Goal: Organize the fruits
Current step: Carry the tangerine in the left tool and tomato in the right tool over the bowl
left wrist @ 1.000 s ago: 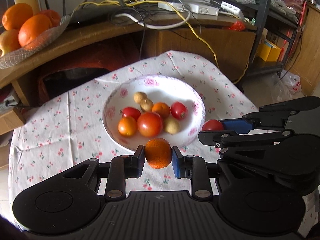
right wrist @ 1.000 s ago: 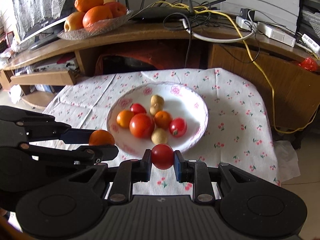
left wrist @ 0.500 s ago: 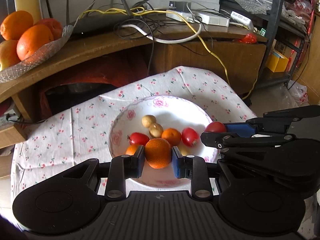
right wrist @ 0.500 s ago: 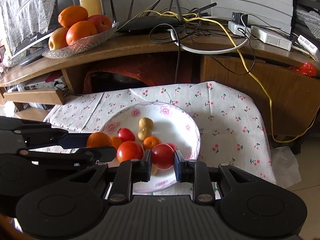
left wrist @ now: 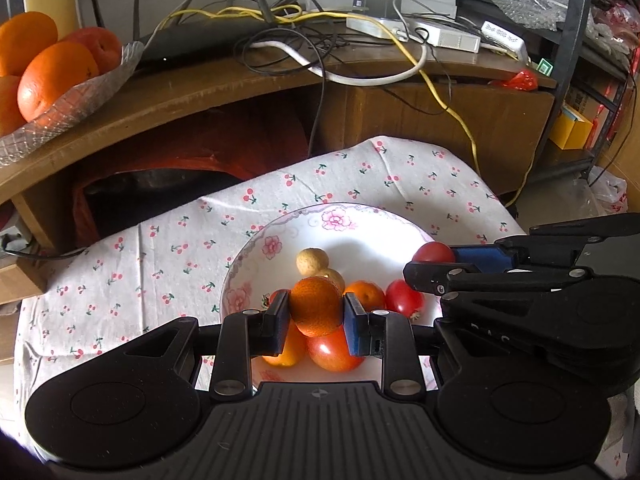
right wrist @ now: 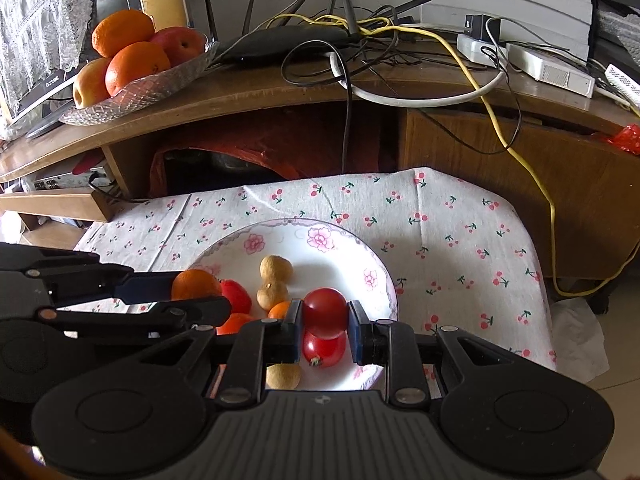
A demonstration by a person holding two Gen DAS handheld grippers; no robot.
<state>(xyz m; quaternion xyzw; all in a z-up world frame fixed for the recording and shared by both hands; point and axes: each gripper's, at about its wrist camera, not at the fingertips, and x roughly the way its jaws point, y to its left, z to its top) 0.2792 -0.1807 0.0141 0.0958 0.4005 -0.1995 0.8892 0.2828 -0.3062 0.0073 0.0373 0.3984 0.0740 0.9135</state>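
My left gripper (left wrist: pixel 316 316) is shut on a small orange (left wrist: pixel 316 306) and holds it over the white flowered bowl (left wrist: pixel 276 246). My right gripper (right wrist: pixel 325 320) is shut on a red tomato (right wrist: pixel 325 312) above the same bowl (right wrist: pixel 372 276). Each gripper shows in the other's view: the right one (left wrist: pixel 434 258) at the bowl's right side, the left one (right wrist: pixel 194 286) at its left. In the bowl lie several small fruits: red tomatoes (left wrist: pixel 404 298), small oranges (left wrist: pixel 366 292) and tan round fruits (right wrist: pixel 275 268). Some are partly hidden by the fingers.
The bowl stands on a low table under a cherry-print cloth (right wrist: pixel 460 224). Behind it runs a wooden shelf (right wrist: pixel 248 92) with a glass dish of oranges and apples (right wrist: pixel 132 56), a router and tangled cables (right wrist: pixel 360 40). A metal rack (left wrist: pixel 580 40) stands at the right.
Both grippers have moved forward from the bowl's near rim to over its contents, each still holding its fruit. The bowl now sits lower and closer in both views.
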